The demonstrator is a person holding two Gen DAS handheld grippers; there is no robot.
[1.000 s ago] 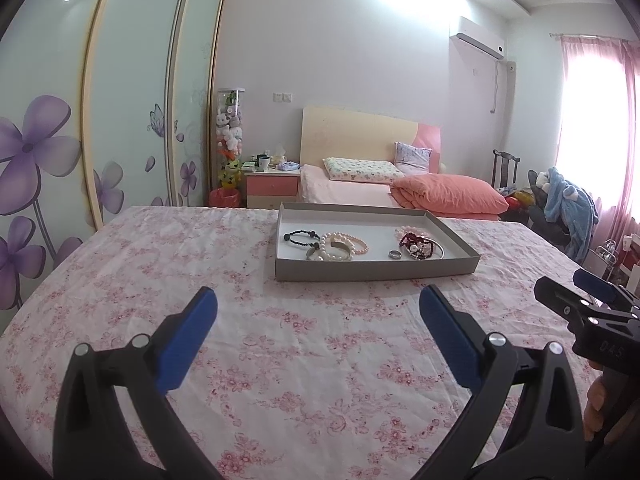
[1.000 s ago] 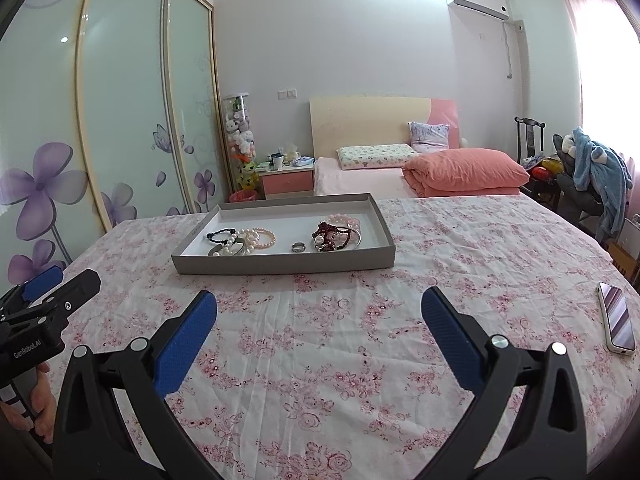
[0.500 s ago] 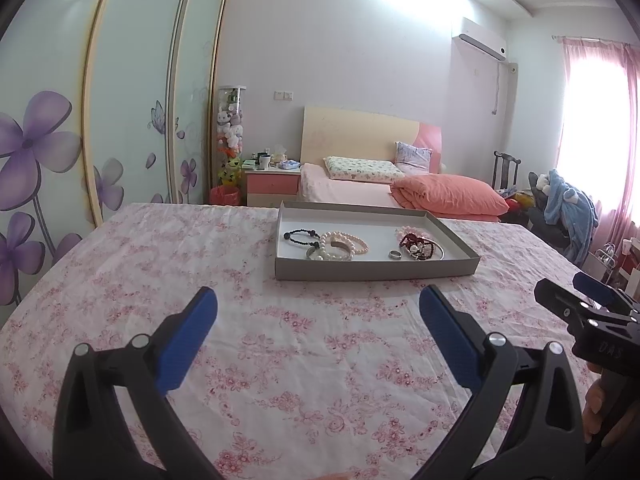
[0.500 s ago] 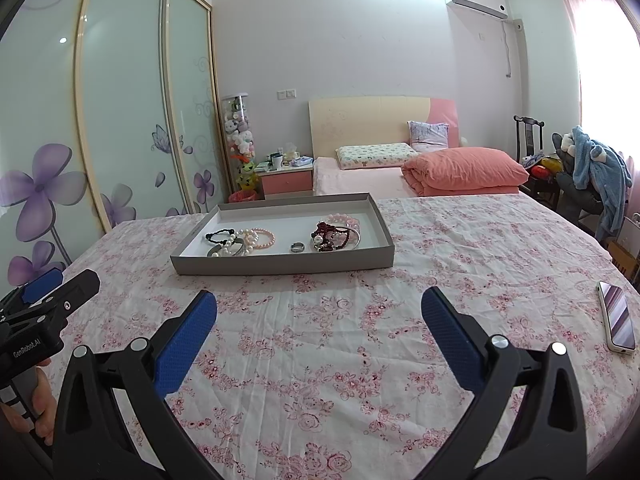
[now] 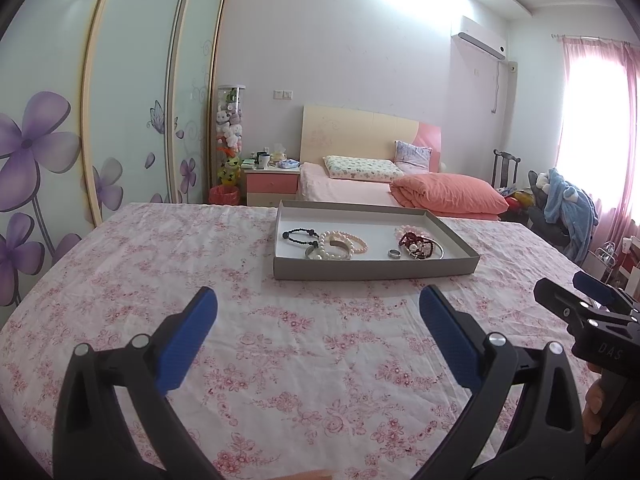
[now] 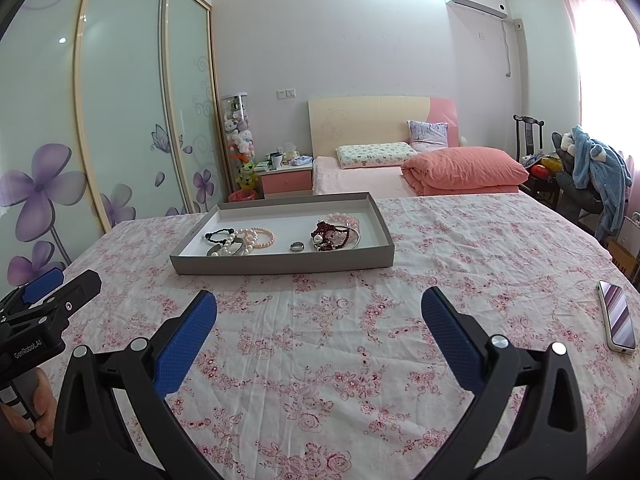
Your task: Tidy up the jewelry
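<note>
1. While both tools hang over the flowered bedspread (image 6: 320, 344), the right gripper (image 6: 319, 312) at the bottom of its own view stands wide and holds nothing; the left gripper (image 5: 318, 308) is just as wide and bare in its own view.
2. Each has black plastic arms ending in blue pads (image 6: 188, 340) with a fine dimpled grip.
3. The jewelry lies well ahead, in a shallow grey cardboard tray (image 6: 280, 266) with a white floor, at the centre of both views.
4. In the tray's left part sit a black cord bracelet (image 6: 219, 235), a white pearl strand (image 6: 236, 245) and a pink bead bracelet (image 6: 264, 237), overlapping.
5. A small metal ring (image 6: 297, 245) lies alone in the middle; on the right a dark red bead tangle (image 6: 330, 236) rests on a thin silver bangle (image 6: 352, 240).
6. Risks, as I judge them: the heaped pieces may lift together if one is pinched; the flat ring could slip from the broad pads; the light tray may slide on the soft, wrinkled cloth.
7. A phone (image 6: 618, 322) lies at right, apart.
</note>
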